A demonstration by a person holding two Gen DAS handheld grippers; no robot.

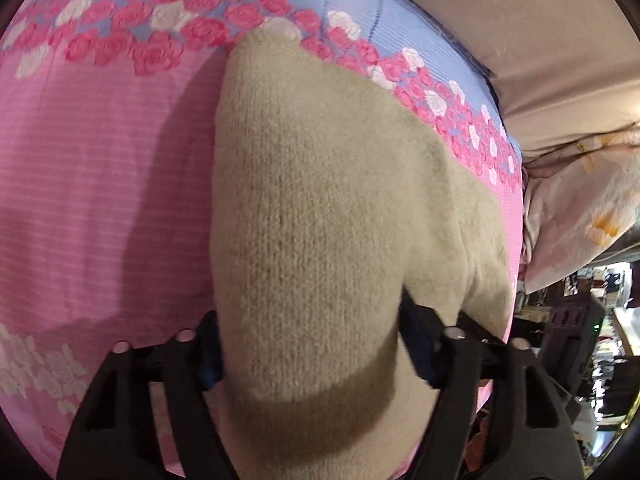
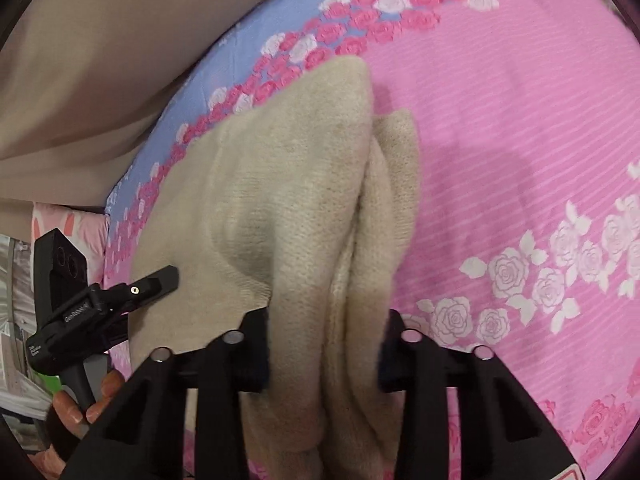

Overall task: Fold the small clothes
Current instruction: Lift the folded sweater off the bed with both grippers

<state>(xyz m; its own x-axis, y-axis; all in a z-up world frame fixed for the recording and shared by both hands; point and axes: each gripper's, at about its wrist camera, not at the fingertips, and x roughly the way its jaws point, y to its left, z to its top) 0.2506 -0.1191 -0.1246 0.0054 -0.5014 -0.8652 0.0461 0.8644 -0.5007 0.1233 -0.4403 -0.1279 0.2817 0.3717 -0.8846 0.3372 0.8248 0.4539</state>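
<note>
A beige knitted garment (image 1: 320,208) is held up over a pink bedsheet (image 1: 100,200) printed with roses, its far end lying on the sheet near the band of pink and white roses and the blue border strip (image 1: 360,4). In the left wrist view a broad, smooth fold of the knit is gripped by the left gripper (image 1: 312,344), both black fingers pressed against the fabric. In the right wrist view several bunched layers of the same garment (image 2: 304,184) are pinched by the right gripper (image 2: 324,352), narrower than the other. The left gripper (image 2: 152,280) is also seen there at the garment's left edge, with fingers of the person's hand (image 2: 80,396) below it. A tan surface (image 2: 80,60) is seen beyond the bed's edge, and a pale floral fabric (image 1: 580,208) lies beside the sheet.
</note>
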